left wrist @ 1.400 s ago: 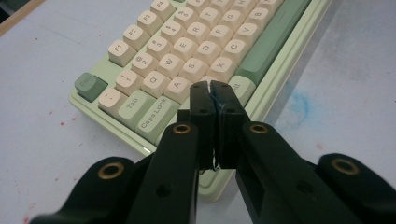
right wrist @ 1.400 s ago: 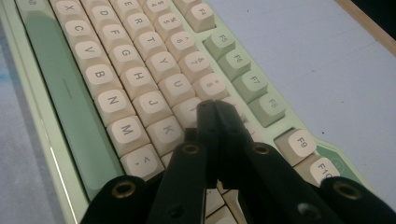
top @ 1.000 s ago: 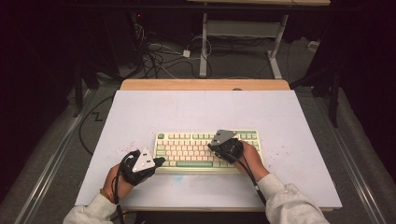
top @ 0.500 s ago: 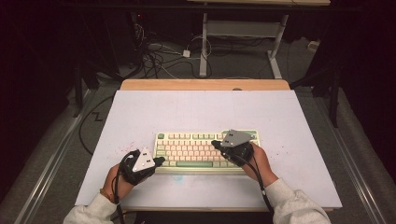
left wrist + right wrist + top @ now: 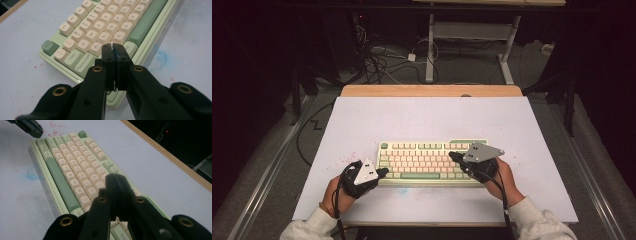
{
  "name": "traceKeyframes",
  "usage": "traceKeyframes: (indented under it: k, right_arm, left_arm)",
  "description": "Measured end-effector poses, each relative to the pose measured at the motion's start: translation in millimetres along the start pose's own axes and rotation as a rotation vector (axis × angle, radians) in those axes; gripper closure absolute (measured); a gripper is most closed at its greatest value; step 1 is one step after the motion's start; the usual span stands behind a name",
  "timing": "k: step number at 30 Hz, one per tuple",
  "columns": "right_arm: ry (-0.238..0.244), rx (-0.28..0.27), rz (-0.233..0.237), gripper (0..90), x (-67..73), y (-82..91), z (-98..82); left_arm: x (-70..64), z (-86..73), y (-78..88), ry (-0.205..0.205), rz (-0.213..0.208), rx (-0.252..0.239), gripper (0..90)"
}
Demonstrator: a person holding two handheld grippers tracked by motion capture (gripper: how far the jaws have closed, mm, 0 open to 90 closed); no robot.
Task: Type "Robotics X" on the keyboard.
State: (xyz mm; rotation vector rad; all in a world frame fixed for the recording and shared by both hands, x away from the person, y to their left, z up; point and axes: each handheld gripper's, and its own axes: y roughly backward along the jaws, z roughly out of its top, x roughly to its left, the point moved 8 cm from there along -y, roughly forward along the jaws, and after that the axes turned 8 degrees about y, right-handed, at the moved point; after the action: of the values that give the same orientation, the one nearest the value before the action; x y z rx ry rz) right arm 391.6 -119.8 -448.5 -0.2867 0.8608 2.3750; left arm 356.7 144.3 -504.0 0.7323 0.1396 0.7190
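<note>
Dark room, pale desk [image 5: 422,120]: your right gripper [image 5: 454,157], jaws shut and empty, has shifted right over the keyboard [image 5: 422,161] toward another key, while your left gripper [image 5: 383,172], also shut and empty, waits at the keyboard's near-left corner.

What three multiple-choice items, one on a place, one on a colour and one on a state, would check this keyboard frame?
1. Where is the left claw?
A. at the keyboard's left end
B. at the table's far edge
C. on the floor

2. What colour is the long space bar on the keyboard?
A. red
B. green
C. black

3. How do the right claw's jaws stand?
A. wide apart
B. gripping a cable
C. closed with nothing between

Answers: 1 A, the high view shows its tip at the keyboard's left end. 2 B, the bar is green beside cream keys. 3 C, in the right gripper view the two black jaws meet above the keys.
</note>
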Motion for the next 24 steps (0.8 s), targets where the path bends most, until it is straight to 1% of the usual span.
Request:
traceKeyframes:
  k: [8,19,24]
  right_arm:
    - [0.0,0.009,-0.008,90.0,0.7,11.3,-10.1]
    - [0.001,0.012,-0.015,90.0,3.0,23.5,-21.6]
    - [0.0,0.023,-0.016,90.0,5.3,27.5,-28.8]
  left_arm:
    - [-1.2,3.2,0.3,-0.006,0.0,-0.006,86.3]
    - [-2.4,6.7,0.8,-0.01,0.0,-0.016,86.3]
    - [-3.4,9.4,-1.3,-0.013,-0.003,-0.017,86.3]
